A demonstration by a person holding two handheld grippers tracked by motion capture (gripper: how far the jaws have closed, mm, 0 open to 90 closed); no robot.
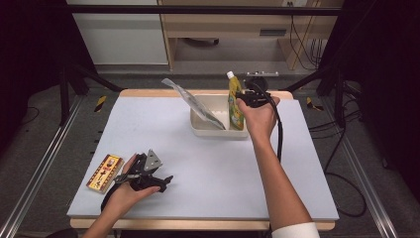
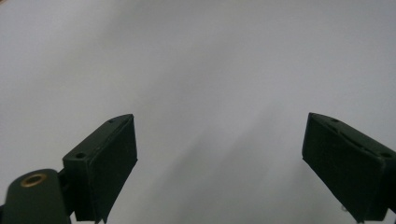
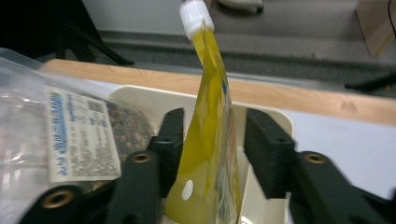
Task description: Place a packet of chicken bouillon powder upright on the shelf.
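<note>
Left tool [image 1: 166, 179]: lying on the surface [image 1: 208, 168] near the front edge, jaws spread, nothing between.
Box [image 1: 105, 172]: just beside it.
Right tool [image 3: 212, 140]: jaws apart around the yellow pouch [image 3: 210, 140], not pressing.
Yellow pouch: upright in the bin [image 1: 218, 133], beside the clear bag [image 1: 195, 103].

A yellow pouch [image 3: 210, 140] with a white screw cap [image 3: 196, 16] stands upright between the 2 black jaws of the right gripper [image 3: 212, 140], its base inside a cream tub [image 3: 140, 100]. The left jaw sits against or just beside the pouch; the right jaw stands apart from it, leaving a gap. A clear bag [image 3: 70, 135] with a printed label leans in the tub at left, dark contents showing through. Beyond the tub runs the table's wooden edge [image 3: 303, 100], then grey floor.
</note>
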